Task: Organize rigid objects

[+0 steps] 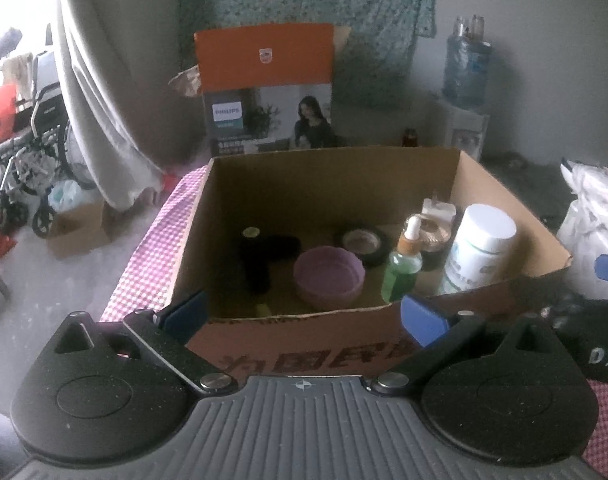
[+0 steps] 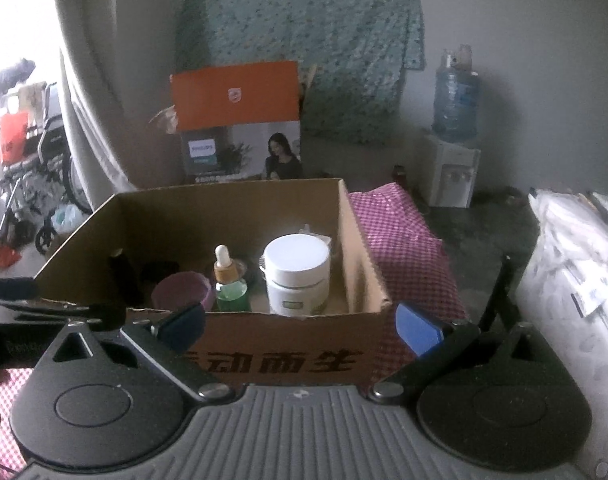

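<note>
Here, corrugated cardboard box [image 1: 304, 336], round purple tub [image 1: 327, 276], white-capped jar [image 2: 297, 276], both jaws wide, empty.

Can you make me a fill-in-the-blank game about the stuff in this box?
1. The dropper bottle holds ____ liquid.
2. The big jar has a ____ lid.
3. The purple bowl sits inside the cardboard ____.
4. Both the left gripper and right gripper are ____.

Missing words: green; white; box; open
</note>
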`<move>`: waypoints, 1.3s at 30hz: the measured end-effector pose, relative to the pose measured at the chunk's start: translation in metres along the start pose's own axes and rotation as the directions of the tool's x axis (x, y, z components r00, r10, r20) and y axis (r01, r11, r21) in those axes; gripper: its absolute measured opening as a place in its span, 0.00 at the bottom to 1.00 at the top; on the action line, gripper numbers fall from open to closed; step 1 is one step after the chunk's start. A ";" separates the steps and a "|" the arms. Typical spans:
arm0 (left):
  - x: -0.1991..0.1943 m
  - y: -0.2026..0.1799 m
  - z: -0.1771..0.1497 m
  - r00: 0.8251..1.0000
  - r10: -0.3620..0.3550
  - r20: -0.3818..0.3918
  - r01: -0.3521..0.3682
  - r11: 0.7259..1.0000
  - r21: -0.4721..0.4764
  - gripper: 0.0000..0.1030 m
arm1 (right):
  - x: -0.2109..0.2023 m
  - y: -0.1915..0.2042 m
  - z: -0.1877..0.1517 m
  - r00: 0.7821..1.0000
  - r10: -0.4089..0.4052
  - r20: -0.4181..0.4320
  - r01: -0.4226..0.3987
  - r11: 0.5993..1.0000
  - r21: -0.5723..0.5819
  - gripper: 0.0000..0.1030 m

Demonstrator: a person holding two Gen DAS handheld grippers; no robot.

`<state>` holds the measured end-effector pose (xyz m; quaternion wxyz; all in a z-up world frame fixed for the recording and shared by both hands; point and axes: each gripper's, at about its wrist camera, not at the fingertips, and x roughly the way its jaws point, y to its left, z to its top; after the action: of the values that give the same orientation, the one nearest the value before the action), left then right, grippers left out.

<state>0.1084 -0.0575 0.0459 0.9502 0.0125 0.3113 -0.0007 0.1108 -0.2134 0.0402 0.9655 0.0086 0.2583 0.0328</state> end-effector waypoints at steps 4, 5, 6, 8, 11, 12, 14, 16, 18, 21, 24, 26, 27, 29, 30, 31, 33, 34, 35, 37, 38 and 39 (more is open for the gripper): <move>0.002 0.005 0.000 1.000 0.007 -0.004 -0.007 1.000 -0.016 1.00 | 0.005 0.005 0.002 1.000 -0.006 -0.010 0.006 1.000 -0.012 1.00; 0.002 0.005 0.000 1.000 0.007 -0.002 -0.007 1.000 -0.018 1.00 | 0.006 0.006 0.002 1.000 -0.006 -0.011 0.006 1.000 -0.010 1.00; 0.002 0.006 0.000 1.000 0.008 -0.002 -0.008 1.000 -0.020 1.00 | 0.007 0.006 0.003 1.000 -0.005 -0.012 0.005 1.000 -0.007 1.00; 0.002 0.008 0.001 1.000 0.010 -0.001 -0.010 1.000 -0.022 1.00 | 0.009 0.006 0.005 1.000 -0.007 -0.016 0.007 1.000 -0.005 1.00; 0.001 0.010 0.001 1.000 0.022 -0.003 -0.023 0.999 -0.030 1.00 | 0.010 0.006 0.007 1.000 -0.012 -0.018 0.012 1.000 -0.009 1.00; 0.000 0.010 0.001 1.000 0.025 -0.005 -0.025 0.999 -0.032 1.00 | 0.010 0.007 0.006 1.000 -0.016 -0.017 0.015 1.000 -0.013 1.00; -0.001 0.014 0.001 1.000 0.023 -0.008 -0.023 0.999 -0.038 1.00 | 0.009 0.009 0.007 1.000 -0.021 -0.012 0.020 0.999 -0.025 1.00; -0.003 0.016 0.000 1.000 0.021 -0.010 -0.022 0.999 -0.044 1.00 | 0.006 0.010 0.007 1.000 -0.021 -0.005 0.021 0.999 -0.038 1.00; -0.004 0.018 -0.001 1.000 0.019 -0.017 -0.020 0.998 -0.054 1.00 | 0.005 0.012 0.006 1.000 -0.018 -0.004 0.018 0.999 -0.047 1.00; -0.007 0.020 -0.003 1.000 0.024 -0.019 -0.026 0.998 -0.055 1.00 | 0.002 0.013 0.004 1.000 -0.019 -0.008 0.018 0.998 -0.057 1.00; -0.009 0.021 -0.005 0.999 0.026 -0.021 -0.027 0.998 -0.052 1.00 | -0.003 0.015 0.003 1.000 -0.020 -0.011 0.019 0.998 -0.065 1.00; -0.010 0.021 -0.006 0.999 0.025 -0.024 -0.026 0.998 -0.054 1.00 | -0.005 0.015 0.003 1.000 -0.020 -0.012 0.019 0.997 -0.069 1.00; -0.011 0.021 -0.006 0.999 0.026 -0.025 -0.027 0.998 -0.054 1.00 | -0.005 0.015 0.003 1.000 -0.020 -0.012 0.019 0.997 -0.072 1.00; -0.012 0.021 -0.006 0.999 0.029 -0.026 -0.030 0.998 -0.053 1.00 | -0.006 0.016 0.003 1.000 -0.022 -0.012 0.021 0.997 -0.076 1.00; -0.012 0.022 -0.006 0.999 0.029 -0.026 -0.030 0.998 -0.054 1.00 | -0.007 0.016 0.002 1.000 -0.022 -0.012 0.021 0.997 -0.077 1.00; -0.012 0.023 -0.006 0.999 0.027 -0.026 -0.029 0.998 -0.054 1.00 | -0.008 0.017 0.002 1.000 -0.025 -0.012 0.024 0.997 -0.077 1.00; -0.013 0.023 -0.006 0.999 0.028 -0.026 -0.030 0.998 -0.054 1.00 | -0.008 0.018 0.002 1.000 -0.026 -0.013 0.025 0.997 -0.078 1.00; -0.012 0.023 -0.007 0.999 0.028 -0.026 -0.029 0.998 -0.054 1.00 | -0.008 0.018 0.002 1.000 -0.026 -0.014 0.025 0.997 -0.078 1.00; -0.012 0.023 -0.007 0.999 0.027 -0.027 -0.028 0.998 -0.054 1.00 | -0.008 0.018 0.002 1.000 -0.026 -0.015 0.025 0.997 -0.076 1.00; -0.012 0.023 -0.008 0.999 0.025 -0.032 -0.027 0.998 -0.057 1.00 | -0.006 0.017 0.003 0.999 -0.027 -0.018 0.026 0.997 -0.074 1.00; -0.012 0.023 -0.008 0.999 0.025 -0.034 -0.027 0.998 -0.059 1.00 | -0.006 0.018 0.003 0.999 -0.028 -0.020 0.026 0.997 -0.074 1.00; -0.012 0.023 -0.009 0.999 0.025 -0.035 -0.027 0.998 -0.060 1.00 | -0.005 0.017 0.002 0.999 -0.029 -0.021 0.027 0.997 -0.075 1.00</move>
<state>0.0941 -0.0343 0.0462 0.9446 -0.0121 0.3274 0.0211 0.1062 -0.1963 0.0455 0.9626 -0.0314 0.2674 0.0290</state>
